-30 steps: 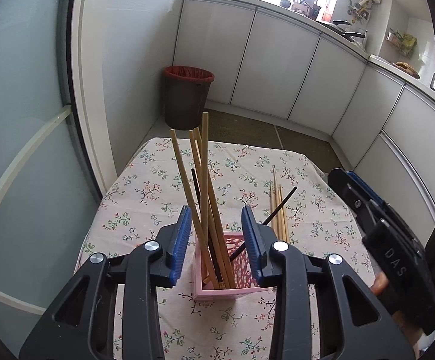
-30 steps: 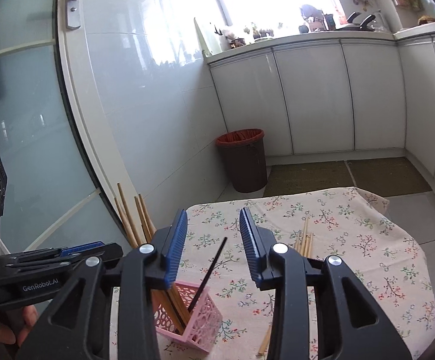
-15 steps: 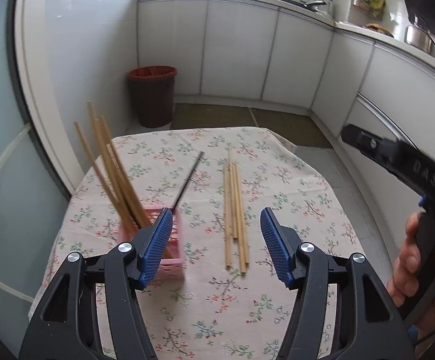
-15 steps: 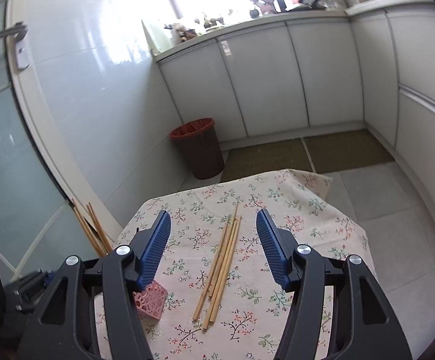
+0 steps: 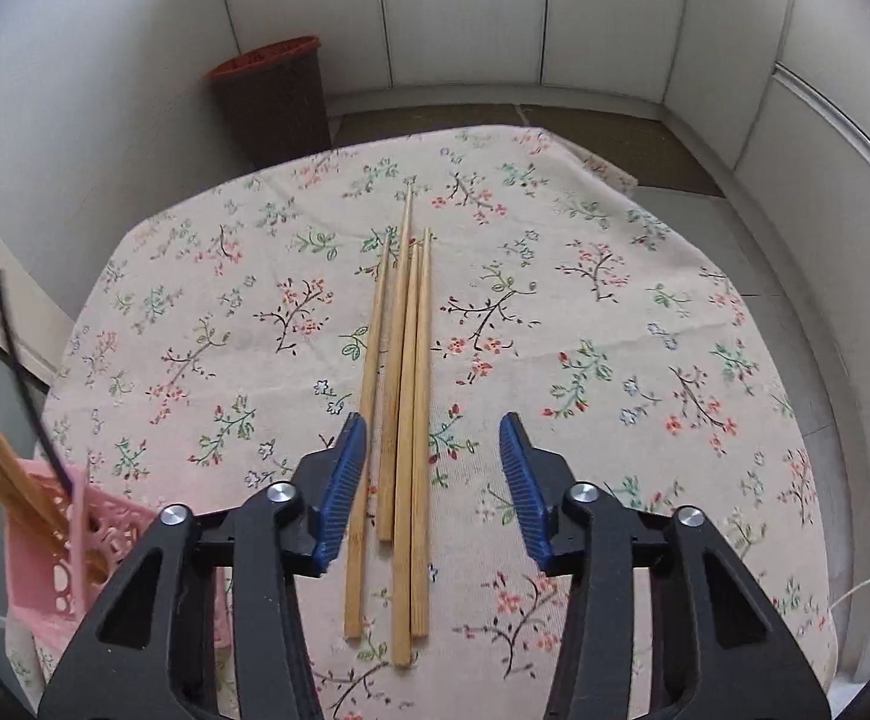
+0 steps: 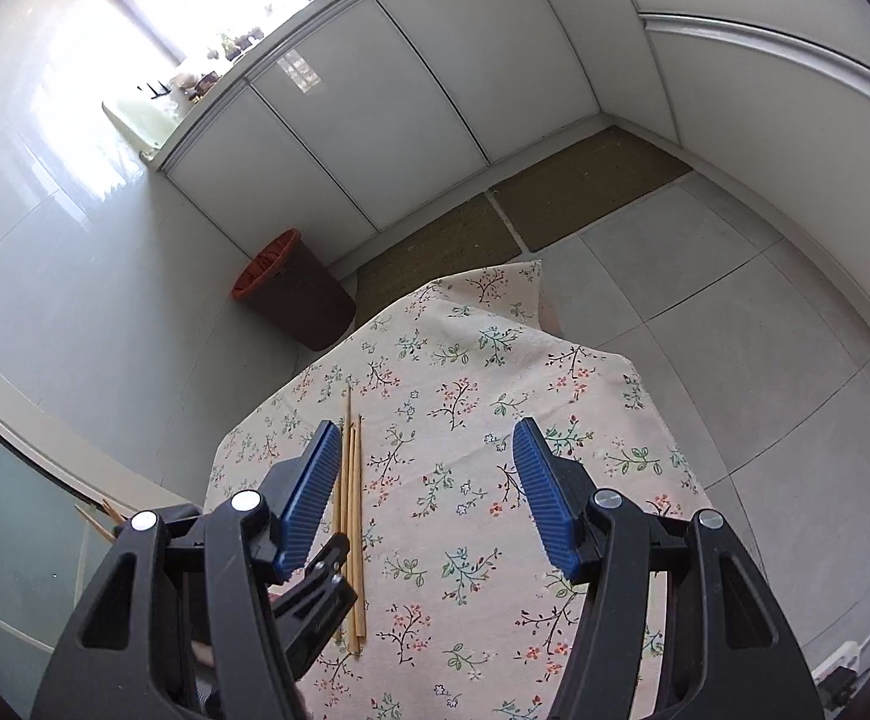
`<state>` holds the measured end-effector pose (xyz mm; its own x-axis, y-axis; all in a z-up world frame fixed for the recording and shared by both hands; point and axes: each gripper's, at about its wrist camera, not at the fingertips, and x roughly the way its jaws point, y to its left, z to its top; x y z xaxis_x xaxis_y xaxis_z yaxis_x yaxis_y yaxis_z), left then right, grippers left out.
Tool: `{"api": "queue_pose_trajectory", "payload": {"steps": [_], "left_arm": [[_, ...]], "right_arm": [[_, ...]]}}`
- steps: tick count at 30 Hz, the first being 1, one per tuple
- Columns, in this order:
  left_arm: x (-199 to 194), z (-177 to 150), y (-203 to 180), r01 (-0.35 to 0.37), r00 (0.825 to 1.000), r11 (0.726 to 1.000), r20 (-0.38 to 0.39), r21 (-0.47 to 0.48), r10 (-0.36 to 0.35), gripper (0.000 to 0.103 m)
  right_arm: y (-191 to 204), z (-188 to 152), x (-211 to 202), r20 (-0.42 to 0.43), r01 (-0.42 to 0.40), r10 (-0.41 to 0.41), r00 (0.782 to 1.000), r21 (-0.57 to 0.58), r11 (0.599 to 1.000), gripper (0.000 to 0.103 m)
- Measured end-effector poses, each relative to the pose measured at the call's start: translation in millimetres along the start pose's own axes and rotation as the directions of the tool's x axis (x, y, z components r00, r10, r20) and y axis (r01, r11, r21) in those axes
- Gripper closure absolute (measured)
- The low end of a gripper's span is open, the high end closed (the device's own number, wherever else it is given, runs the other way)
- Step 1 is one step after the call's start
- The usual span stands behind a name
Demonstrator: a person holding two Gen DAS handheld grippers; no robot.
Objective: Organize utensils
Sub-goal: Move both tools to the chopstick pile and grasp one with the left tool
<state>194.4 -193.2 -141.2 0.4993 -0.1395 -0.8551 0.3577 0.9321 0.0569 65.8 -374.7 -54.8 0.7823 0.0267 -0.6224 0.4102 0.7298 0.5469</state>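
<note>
4 wooden chopsticks (image 5: 402,372) lie together on tablecloth (image 5: 585,312)

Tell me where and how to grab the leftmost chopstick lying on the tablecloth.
Grip the leftmost chopstick near its thick near end, coming from above with the left gripper. It lies flat and splays away from the other chopsticks there, probably leaving room for a finger.

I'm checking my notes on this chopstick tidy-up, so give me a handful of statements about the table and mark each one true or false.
1. Four wooden chopsticks lie side by side on the floral tablecloth. True.
2. The left tongs are clamped on one chopstick. False: open, above the bundle.
3. The pink basket holds several chopsticks upright. True.
4. The right tongs hold a spoon. False: open and empty.
5. The brown bin stands on the table. False: it is on the floor beyond.
</note>
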Motion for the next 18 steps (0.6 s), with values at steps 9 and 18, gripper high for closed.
{"api": "queue_pose_trajectory", "payload": {"steps": [9,18], "left_arm": [[40.6,28.8,19.5,-0.109,0.994,0.99,-0.014,-0.086,0.109,0.072],[64.0,25.2,33.3,-0.05,0.997,0.993,-0.055,-0.107,0.044,0.098]], "right_arm": [[-3.9,3.2,1.6,-0.006,-0.014,0.014,1.0,0.024,1.0,0.044],[-2.2,4.2,3.6,-0.013,-0.027,0.028,1.0,0.021,0.999,0.044]]}}
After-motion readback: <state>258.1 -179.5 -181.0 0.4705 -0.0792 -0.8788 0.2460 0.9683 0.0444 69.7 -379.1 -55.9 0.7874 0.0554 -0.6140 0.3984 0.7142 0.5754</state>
